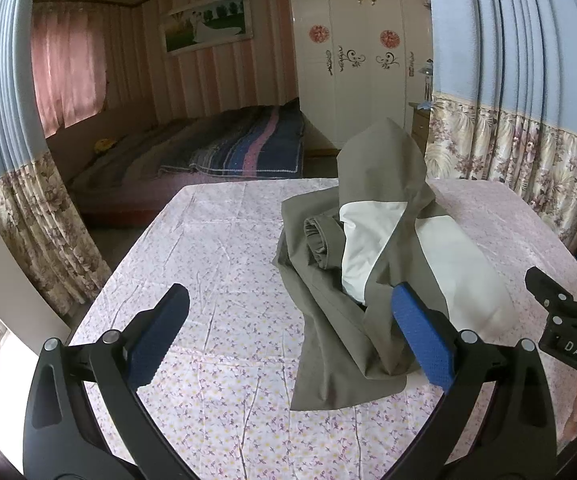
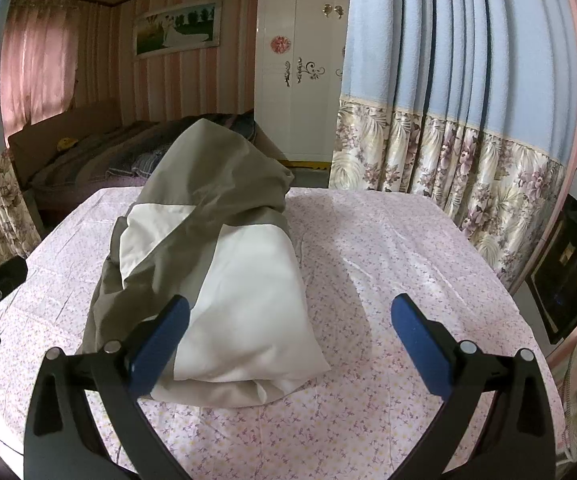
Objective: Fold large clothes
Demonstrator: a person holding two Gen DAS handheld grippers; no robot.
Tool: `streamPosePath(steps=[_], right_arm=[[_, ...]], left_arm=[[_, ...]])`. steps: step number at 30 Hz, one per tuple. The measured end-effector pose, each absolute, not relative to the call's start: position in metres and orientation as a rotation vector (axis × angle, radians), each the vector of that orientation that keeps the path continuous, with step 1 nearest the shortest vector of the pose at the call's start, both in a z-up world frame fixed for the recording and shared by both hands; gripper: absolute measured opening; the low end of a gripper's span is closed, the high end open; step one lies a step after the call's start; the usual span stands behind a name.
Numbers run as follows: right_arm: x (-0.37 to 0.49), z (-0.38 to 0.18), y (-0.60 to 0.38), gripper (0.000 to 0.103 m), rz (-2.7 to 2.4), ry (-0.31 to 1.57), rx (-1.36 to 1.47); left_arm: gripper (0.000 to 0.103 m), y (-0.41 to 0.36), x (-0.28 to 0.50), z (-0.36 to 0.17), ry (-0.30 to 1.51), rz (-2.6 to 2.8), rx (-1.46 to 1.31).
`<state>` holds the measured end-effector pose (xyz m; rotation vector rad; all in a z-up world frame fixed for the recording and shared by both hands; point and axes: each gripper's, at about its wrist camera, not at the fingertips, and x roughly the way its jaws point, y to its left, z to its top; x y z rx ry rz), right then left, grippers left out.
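Although it lies in plain sight near the middle of the table (image 1: 216,248), the olive and white garment (image 1: 368,264) is so bunched that its sleeves, collar and true outline cannot be made out, one olive part standing up in a peak. The left gripper (image 1: 290,328) hovers above the floral cloth with its jaws spread wide, grasping nothing, its right pad overlapping the heap's near edge. The right gripper (image 2: 290,330) is likewise released and empty, its left pad hiding part of the white panel.
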<state>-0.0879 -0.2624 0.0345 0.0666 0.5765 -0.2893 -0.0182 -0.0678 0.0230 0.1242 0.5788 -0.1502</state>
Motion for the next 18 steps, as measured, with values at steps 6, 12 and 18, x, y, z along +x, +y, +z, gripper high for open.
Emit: streamPosePath(steps=[6,12,18], right_arm=[[-0.0882,0.0338,-0.2632,0.101,-0.289,0.578,0.063],[-0.0865,0.0333,-0.2641,0.101,-0.291,0.580,0.063],[-0.0851,0.0306,-0.2635,0.101,-0.295,0.584,0.063]], left_arm=[[0.100,-0.0659,-0.0176,0.0233,0.575,-0.150,0.125],[0.100,-0.0658,-0.0172,0.0225,0.576,-0.129,0.137],[0.100,-0.0647,-0.0183,0.0231,0.576,-0.104,0.144]])
